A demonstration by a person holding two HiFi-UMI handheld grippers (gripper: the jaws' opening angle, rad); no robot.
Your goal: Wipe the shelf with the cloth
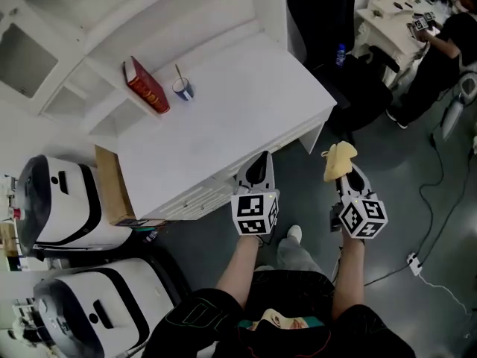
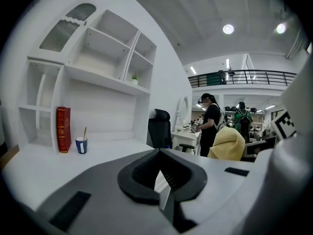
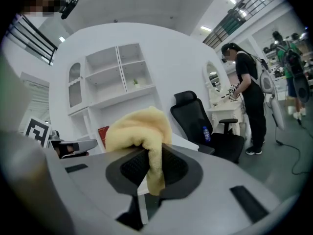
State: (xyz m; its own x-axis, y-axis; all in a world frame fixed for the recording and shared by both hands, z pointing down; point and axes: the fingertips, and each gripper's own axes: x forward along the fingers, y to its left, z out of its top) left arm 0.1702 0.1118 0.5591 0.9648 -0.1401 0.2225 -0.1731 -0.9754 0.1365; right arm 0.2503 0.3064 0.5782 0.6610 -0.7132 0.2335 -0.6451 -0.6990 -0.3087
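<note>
The white shelf unit [image 1: 71, 47] stands at the back of a white desk [image 1: 238, 110]. A red book [image 1: 146, 86] and a blue cup [image 1: 183, 89] with a stick in it sit near the shelf's foot. My right gripper [image 1: 343, 171] is shut on a yellow cloth [image 1: 339, 159], held over the floor to the right of the desk's front corner. In the right gripper view the cloth [image 3: 138, 129] bulges up and hangs down between the jaws. My left gripper [image 1: 260, 162] is shut on nothing at the desk's front edge, pointing at the shelf [image 2: 105, 58].
A black office chair [image 1: 328, 13] stands right of the desk. A person [image 3: 249, 92] stands by another table beyond it. Two white machines [image 1: 63, 200] and a cardboard box [image 1: 112, 185] crowd the desk's left end. A power strip with cable [image 1: 414, 262] lies on the floor.
</note>
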